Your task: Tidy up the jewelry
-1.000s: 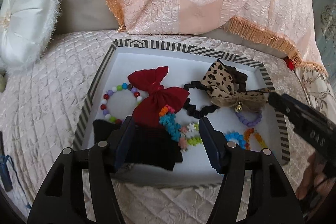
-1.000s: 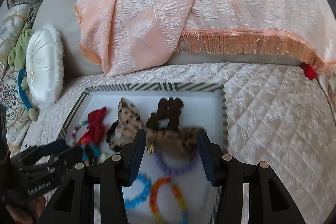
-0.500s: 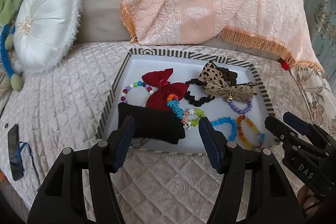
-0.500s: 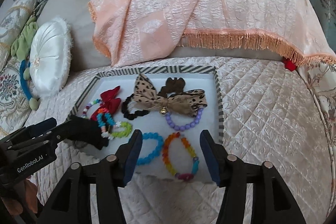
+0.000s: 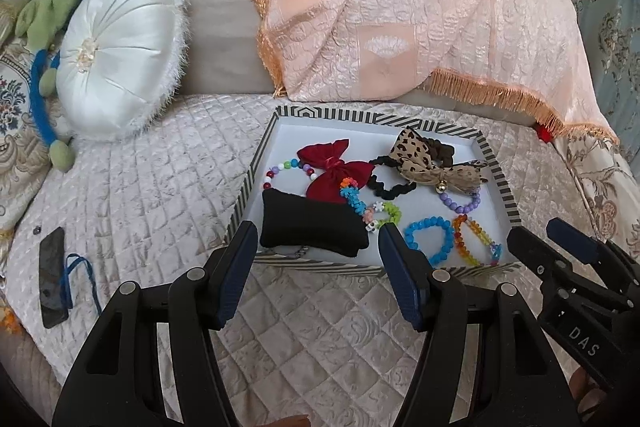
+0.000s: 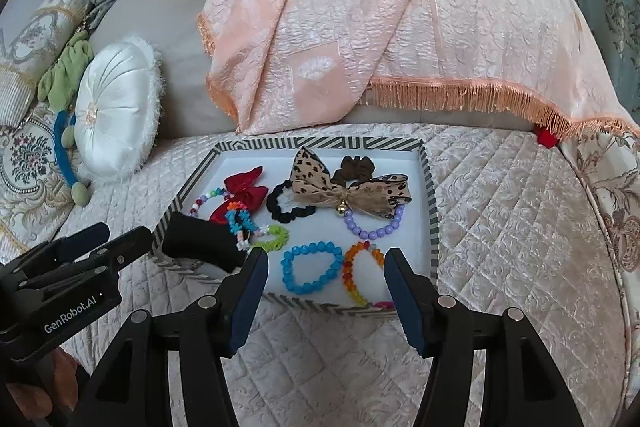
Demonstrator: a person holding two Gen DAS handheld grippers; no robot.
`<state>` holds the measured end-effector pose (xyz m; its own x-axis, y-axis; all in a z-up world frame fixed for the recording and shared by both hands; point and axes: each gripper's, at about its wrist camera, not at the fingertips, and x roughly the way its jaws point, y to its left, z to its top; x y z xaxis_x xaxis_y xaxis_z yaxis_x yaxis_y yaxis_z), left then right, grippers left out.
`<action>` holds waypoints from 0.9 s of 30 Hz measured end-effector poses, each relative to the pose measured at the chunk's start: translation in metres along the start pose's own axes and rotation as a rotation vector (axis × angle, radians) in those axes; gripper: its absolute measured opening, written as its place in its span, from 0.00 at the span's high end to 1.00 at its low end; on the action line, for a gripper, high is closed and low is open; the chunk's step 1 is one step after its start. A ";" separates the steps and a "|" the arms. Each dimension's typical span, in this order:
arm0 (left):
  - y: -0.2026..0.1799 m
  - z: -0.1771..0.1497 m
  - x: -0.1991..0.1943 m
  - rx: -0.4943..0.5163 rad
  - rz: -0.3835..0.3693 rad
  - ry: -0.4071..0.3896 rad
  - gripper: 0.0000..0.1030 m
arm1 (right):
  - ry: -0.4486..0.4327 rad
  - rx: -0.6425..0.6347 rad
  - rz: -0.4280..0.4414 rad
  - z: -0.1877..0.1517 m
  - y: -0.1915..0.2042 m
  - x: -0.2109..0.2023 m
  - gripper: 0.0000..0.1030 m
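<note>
Jewelry lay gathered in one striped-rim tray [image 5: 496, 163] with a white floor, set on a quilted cream bedcover [image 5: 152, 195]. Counted in the tray: one blue bead bracelet [image 6: 310, 269] and one orange-and-yellow bead bracelet [image 6: 354, 277] side by side at the near edge; one purple bead bracelet [image 6: 374, 227] behind them, partly under one leopard-print bow [image 6: 348, 193] with a small gold bell; one black scrunchie [image 6: 286, 205] touching the bow's left side; one brown scrunchie [image 6: 356, 167] behind the bow. To the left sat one red velvet bow [image 5: 336, 169], lying over one multicoloured bead bracelet [image 5: 280, 167]. One flower-bead strand [image 5: 354, 201] ran from the red bow toward a green bead loop [image 5: 392, 213]; whether those two were one piece could not be told. One black cushion [image 5: 312, 227] lay at the tray's near-left corner, its near edge at the rim.

Left gripper [image 5: 314, 261] hung over the tray's near rim, jaws spread about halfway, nothing between the pads, touching nothing. Right gripper [image 6: 324, 277] sat likewise above the near rim, framing the blue and orange bracelets from above without contact; jaws roughly half open, empty. Each gripper showed in the other's view, beside the tray.

Outward: one round white satin pillow [image 5: 120, 55] at the left, one peach fringed blanket [image 5: 400, 7] draped behind the tray, one dark flat phone-like object [image 5: 52, 277] with a blue cord on the bedcover at far left.
</note>
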<state>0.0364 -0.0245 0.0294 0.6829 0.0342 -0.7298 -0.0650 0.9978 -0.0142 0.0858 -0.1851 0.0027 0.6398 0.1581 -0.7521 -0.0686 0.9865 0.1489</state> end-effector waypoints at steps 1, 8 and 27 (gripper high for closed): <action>0.000 -0.001 -0.002 0.000 0.001 -0.001 0.39 | -0.003 -0.002 0.001 -0.001 0.002 -0.002 0.44; 0.000 -0.004 -0.013 0.005 -0.001 -0.007 0.39 | -0.018 -0.010 -0.002 -0.004 0.007 -0.016 0.43; -0.001 -0.012 -0.032 0.011 0.000 -0.022 0.39 | -0.021 -0.028 0.004 -0.013 0.016 -0.033 0.42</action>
<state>0.0060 -0.0272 0.0441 0.6986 0.0348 -0.7147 -0.0568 0.9984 -0.0069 0.0536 -0.1742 0.0212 0.6556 0.1617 -0.7376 -0.0930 0.9867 0.1337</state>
